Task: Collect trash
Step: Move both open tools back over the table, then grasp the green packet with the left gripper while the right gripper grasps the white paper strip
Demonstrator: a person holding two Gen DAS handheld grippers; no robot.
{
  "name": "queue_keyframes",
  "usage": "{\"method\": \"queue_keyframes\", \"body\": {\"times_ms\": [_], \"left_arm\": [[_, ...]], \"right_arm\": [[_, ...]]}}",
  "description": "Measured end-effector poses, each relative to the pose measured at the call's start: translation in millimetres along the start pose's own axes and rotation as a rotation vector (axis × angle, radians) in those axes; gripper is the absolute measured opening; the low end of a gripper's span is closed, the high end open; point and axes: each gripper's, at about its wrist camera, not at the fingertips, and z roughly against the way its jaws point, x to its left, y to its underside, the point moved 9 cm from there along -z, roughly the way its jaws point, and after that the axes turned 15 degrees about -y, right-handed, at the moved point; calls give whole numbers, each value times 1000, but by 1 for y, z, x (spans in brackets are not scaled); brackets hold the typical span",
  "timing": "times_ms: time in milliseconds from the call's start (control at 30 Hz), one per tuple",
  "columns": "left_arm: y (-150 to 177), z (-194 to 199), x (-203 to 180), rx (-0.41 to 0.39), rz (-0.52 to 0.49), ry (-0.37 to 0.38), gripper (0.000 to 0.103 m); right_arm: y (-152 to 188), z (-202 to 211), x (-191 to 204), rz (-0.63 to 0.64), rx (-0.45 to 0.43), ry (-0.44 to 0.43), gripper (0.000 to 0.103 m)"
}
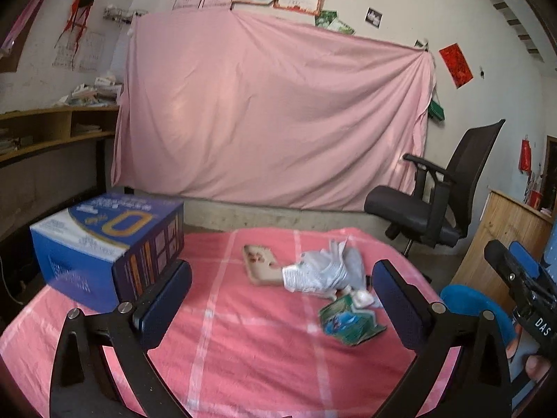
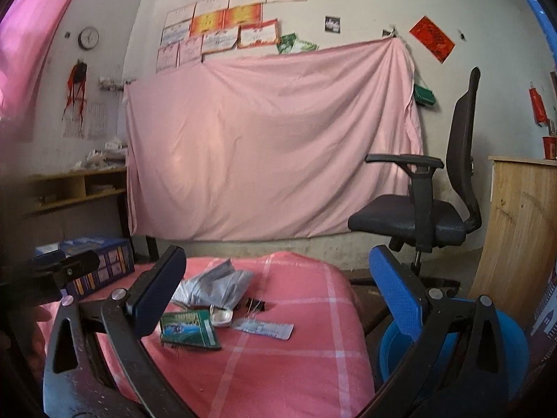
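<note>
Trash lies on a table under a pink checked cloth [image 1: 243,348]. In the left wrist view I see a brown cardboard scrap [image 1: 259,264], a crumpled silver wrapper [image 1: 320,270] and a green packet [image 1: 348,324]. My left gripper [image 1: 282,301] stands open just short of them, with nothing between its fingers. In the right wrist view the silver wrapper [image 2: 216,285], the green packet [image 2: 188,329], a small white foil piece [image 2: 221,317] and a flat pale strip wrapper [image 2: 264,329] lie ahead. My right gripper [image 2: 278,297] is open and empty.
A blue printed box [image 1: 104,244] stands on the table's left side. A blue bin [image 2: 452,351] sits low beside the table's right edge. A black office chair [image 2: 417,216] and a wooden cabinet [image 2: 518,237] stand behind it. A black binder clip [image 2: 254,304] lies by the wrappers.
</note>
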Motion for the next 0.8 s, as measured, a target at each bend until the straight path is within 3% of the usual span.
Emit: {"method": "queue_keyframes", "body": {"times_ms": [367,633,700,800], "left_arm": [[19,-27,-4,103,-4,18,102],[25,-44,-16,179,-43,64,100],[27,-47,-22,195,-55,83,95],[32,-55,-34,247,-92,129,78]], "right_arm": [[21,-23,6,25,102,-12,103],[47,-52,-14,-76,263,-25,103],[55,-59,-18,-103,307,-35,103],[67,-71,-22,-128,369,-51,103]]}}
